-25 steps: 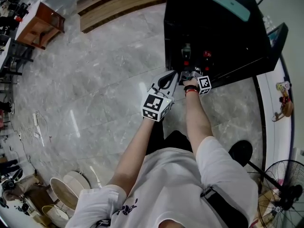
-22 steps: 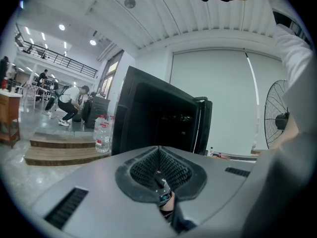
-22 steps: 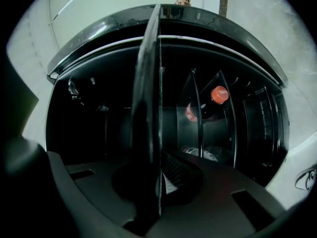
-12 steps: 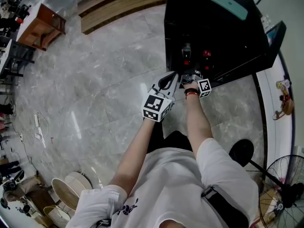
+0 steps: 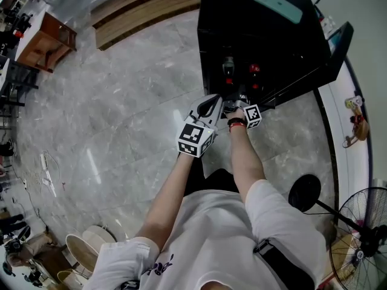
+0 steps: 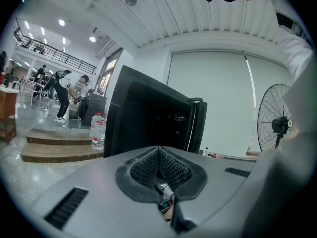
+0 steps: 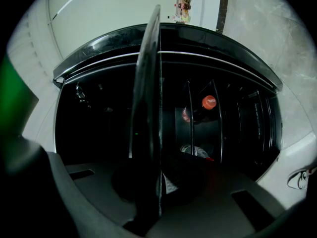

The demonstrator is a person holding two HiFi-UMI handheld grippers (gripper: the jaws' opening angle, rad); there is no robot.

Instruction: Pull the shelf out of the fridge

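The black fridge (image 5: 260,41) stands open ahead of me, its door (image 5: 329,50) swung out to the right. In the right gripper view a dark glass shelf (image 7: 151,108) runs edge-on from the fridge's inside down between the jaws. My right gripper (image 7: 157,182) is shut on its front edge, and in the head view that gripper (image 5: 234,103) sits at the fridge's opening. Red-capped bottles (image 7: 208,102) lie behind wire racks inside. My left gripper (image 5: 213,103) hovers just left of it, shut, its ribbed pads (image 6: 159,165) holding nothing.
A teal phone (image 5: 276,5) lies on the fridge's top. Wooden steps (image 5: 139,11) with a water bottle (image 6: 97,131) lie behind the fridge. A standing fan (image 5: 363,234) and a round black base (image 5: 304,193) are at my right, on the marble floor.
Both grippers have drawn back a little from the fridge's opening, the right one still closed on the shelf. My head has shifted, so the fridge sits further left in view.
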